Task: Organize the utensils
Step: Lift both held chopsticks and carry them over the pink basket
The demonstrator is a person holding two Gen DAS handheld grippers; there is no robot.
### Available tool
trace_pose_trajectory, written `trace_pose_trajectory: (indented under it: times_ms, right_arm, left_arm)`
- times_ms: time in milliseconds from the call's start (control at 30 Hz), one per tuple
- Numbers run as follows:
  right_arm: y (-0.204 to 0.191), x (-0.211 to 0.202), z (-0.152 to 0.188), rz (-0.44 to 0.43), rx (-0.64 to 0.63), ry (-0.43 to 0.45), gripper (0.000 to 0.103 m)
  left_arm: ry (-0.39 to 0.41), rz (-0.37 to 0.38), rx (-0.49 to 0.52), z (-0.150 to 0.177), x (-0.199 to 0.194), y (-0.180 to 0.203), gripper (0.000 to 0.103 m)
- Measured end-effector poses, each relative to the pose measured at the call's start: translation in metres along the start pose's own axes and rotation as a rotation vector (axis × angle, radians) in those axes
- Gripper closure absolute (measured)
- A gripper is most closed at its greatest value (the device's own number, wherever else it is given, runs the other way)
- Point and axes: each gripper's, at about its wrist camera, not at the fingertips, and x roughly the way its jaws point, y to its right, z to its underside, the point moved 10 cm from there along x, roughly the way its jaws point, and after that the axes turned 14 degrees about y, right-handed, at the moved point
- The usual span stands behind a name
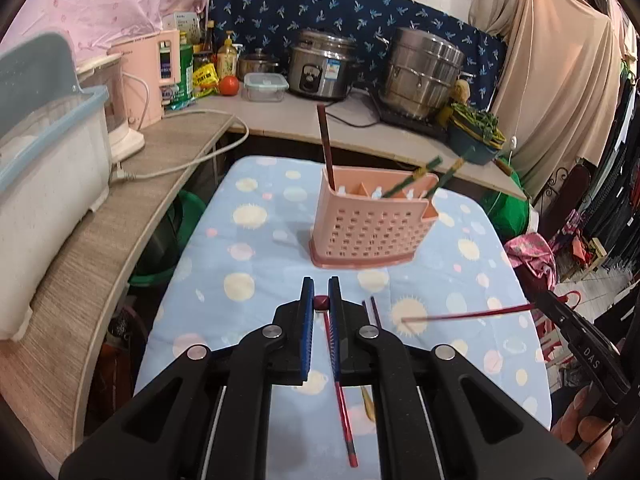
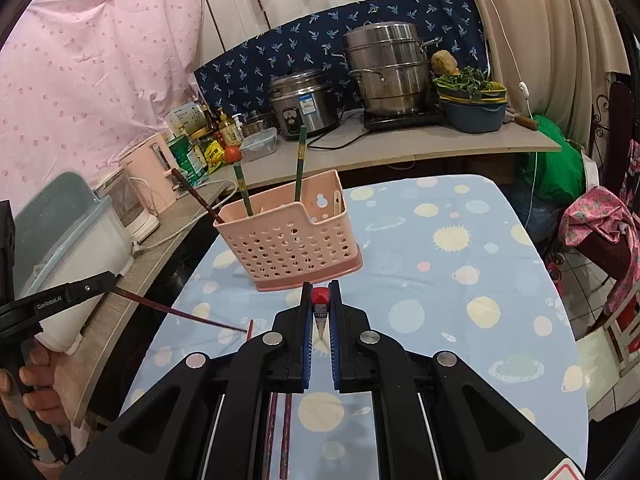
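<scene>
On the left counter stand a white bin (image 1: 48, 168) and a pink kettle (image 1: 150, 76), with a rice cooker (image 1: 318, 66) and a steel steamer (image 1: 420, 72) farther along the back. The left gripper (image 1: 321, 292) is closed on a red chopstick (image 1: 340, 380) — its blunt end shows between the pads, the shaft running back under the jaws toward the camera. Just right of it, two loose chopsticks (image 1: 374, 312) lie on the blue planet-print cloth (image 1: 240, 280). Beyond, near the table's middle, stands the pink holder (image 1: 370, 224): a brown chopstick (image 1: 326, 144) upright in its left compartment, green chopsticks (image 1: 416, 178) leaning out to the right. Farther right, the right gripper (image 2: 321, 294) is likewise clamped shut on a red-tipped chopstick (image 2: 320, 300) — from the left wrist view its shaft reaches in from the right edge, above the cloth.
</scene>
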Motion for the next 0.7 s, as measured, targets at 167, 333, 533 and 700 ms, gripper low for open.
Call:
trace_pose_trajectory:
  times_ms: [167,333,533,700]
  right_arm:
    - [0.001,0.005,-0.023,-0.005,0.012,0.036,0.096]
    - [0.001,0.010,-0.047,-0.015,0.025,0.072,0.096]
    - [-0.006,0.015,-0.083,-0.038,0.039,0.129,0.096]
    - [-0.016,0.023,-0.122,-0.060,0.044,0.188,0.096]
  left_arm:
    - [0.040,0.011,-0.004,-0.030,0.004,0.004,0.096]
    - [0.090,0.037,-0.013,-0.062,0.003,0.011,0.096]
    - [0.171,0.062,-0.013,-0.107,-0.003,0.022,0.096]
    - [0.244,0.065,-0.001,-0.149,-0.003,0.030,0.096]
